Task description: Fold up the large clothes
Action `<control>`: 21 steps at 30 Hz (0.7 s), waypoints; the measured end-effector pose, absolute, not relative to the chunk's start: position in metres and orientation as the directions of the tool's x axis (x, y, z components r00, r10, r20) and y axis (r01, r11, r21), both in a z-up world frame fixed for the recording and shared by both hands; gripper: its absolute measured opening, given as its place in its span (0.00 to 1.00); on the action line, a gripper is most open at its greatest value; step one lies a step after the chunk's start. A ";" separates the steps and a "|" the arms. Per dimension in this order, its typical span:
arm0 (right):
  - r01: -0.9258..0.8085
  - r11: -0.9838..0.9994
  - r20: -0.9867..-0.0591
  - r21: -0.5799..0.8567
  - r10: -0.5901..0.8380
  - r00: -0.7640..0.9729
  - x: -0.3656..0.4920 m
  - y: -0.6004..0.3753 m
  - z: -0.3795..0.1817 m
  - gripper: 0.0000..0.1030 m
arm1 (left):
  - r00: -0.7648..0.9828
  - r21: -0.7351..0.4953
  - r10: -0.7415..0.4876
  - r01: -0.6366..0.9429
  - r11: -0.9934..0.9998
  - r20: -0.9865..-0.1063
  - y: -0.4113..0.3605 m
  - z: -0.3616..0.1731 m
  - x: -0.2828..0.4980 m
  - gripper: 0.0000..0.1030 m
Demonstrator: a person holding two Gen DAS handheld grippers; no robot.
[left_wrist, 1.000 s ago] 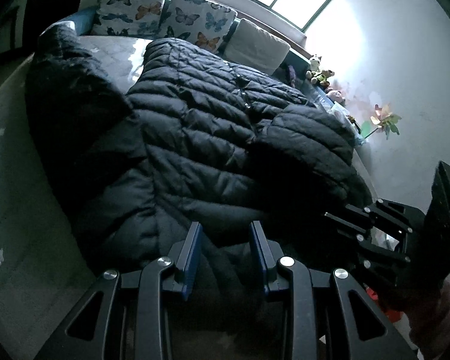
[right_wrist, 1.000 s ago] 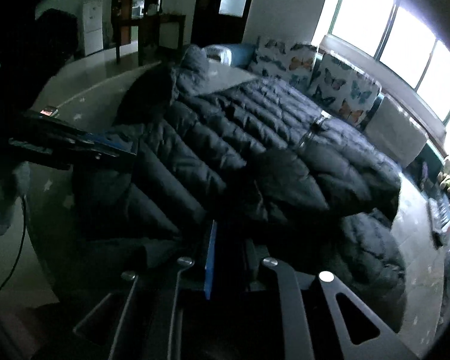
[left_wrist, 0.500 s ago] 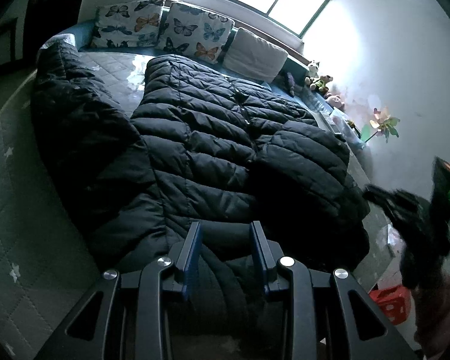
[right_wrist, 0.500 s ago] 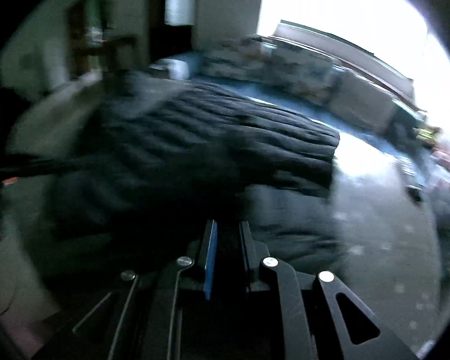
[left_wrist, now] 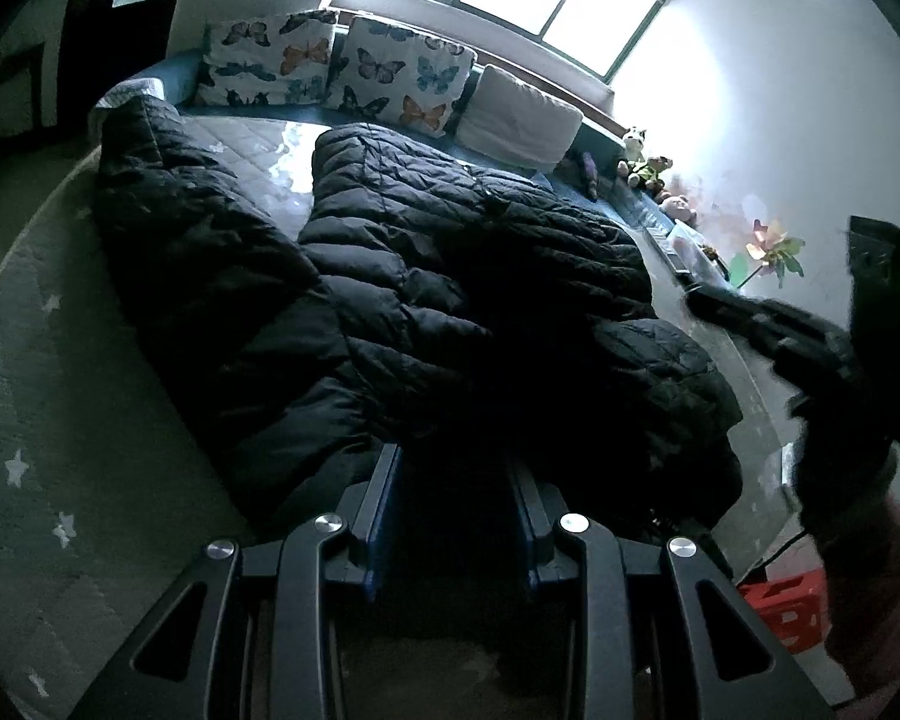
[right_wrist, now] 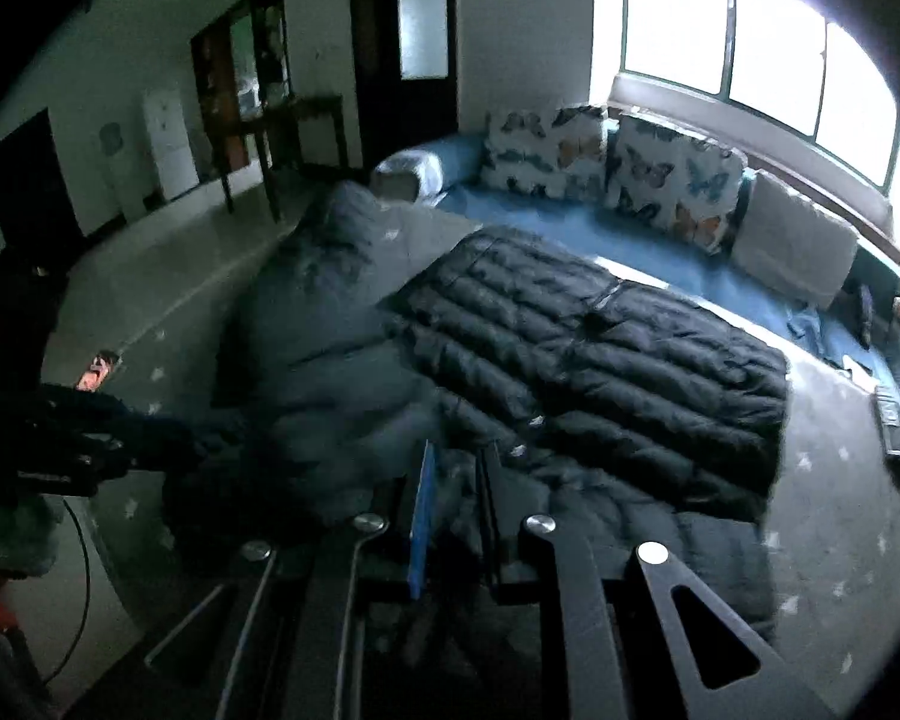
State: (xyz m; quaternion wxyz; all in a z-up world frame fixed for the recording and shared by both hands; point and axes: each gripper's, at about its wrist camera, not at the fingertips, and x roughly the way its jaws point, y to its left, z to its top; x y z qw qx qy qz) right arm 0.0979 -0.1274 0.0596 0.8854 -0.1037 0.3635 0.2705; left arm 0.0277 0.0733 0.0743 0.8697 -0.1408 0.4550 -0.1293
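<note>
Lifting away, right hand-held gripper (right_wrist: 456,480) now off black puffer coat (right_wrist: 600,360), blur gone

Both wrist fisheyes looked steeply down from close over the black quilted puffer coat (left_wrist: 450,276), butterfly-print cushions (right_wrist: 618,168) shared beyond.

The black puffer coat (left_wrist: 426,312) covers the middle of the bed (left_wrist: 48,396), from about 11 o'clock to 4 o'clock in the left wrist view. Bare star-printed bedding lies open along the coat's 7 to 9 o'clock side, and a smaller bare strip shows at 12 o'clock between the two dark panels. In the right wrist view, open bedding runs at 3 to 5 o'clock beside the coat's edge. The far edge is walled by butterfly pillows (left_wrist: 342,69) and a plain cushion (left_wrist: 519,120). Small toys (left_wrist: 645,165) and clutter crowd the ledge at 2 o'clock. A red crate (left_wrist: 789,606) sits low at 4 o'clock.
</note>
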 end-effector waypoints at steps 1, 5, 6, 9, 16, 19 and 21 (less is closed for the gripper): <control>-0.537 0.843 -0.697 0.021 0.397 0.597 0.098 -0.142 0.064 0.16 | 0.557 -0.360 -0.351 0.097 0.928 -0.753 0.074 0.076 0.026 0.35; -0.390 0.921 -0.734 -0.002 0.263 0.626 0.116 -0.206 0.056 0.16 | 0.563 -0.368 -0.361 0.105 0.924 -0.744 0.073 0.080 0.027 0.35; -0.356 0.934 -0.748 -0.001 0.236 0.621 0.119 -0.220 0.052 0.16 | 0.565 -0.371 -0.366 0.111 0.922 -0.739 0.070 0.082 0.028 0.35; -0.246 0.969 -0.795 0.017 0.162 0.584 0.128 -0.264 0.029 0.16 | 0.569 -0.372 -0.385 0.146 0.917 -0.727 0.057 0.089 0.037 0.35; -0.220 0.974 -0.851 0.058 0.164 0.500 0.124 -0.280 -0.036 0.16 | 0.513 -0.367 -0.426 0.218 0.904 -0.745 0.008 0.082 0.083 0.35; -0.229 0.972 -0.821 0.050 0.170 0.546 0.116 -0.281 -0.048 0.17 | 0.470 -0.347 -0.408 0.214 0.913 -0.783 -0.005 0.063 0.103 0.35; -0.252 0.968 -0.817 0.007 0.151 0.557 0.112 -0.277 -0.046 0.17 | 0.446 -0.333 -0.387 0.197 0.922 -0.807 -0.006 0.048 0.111 0.35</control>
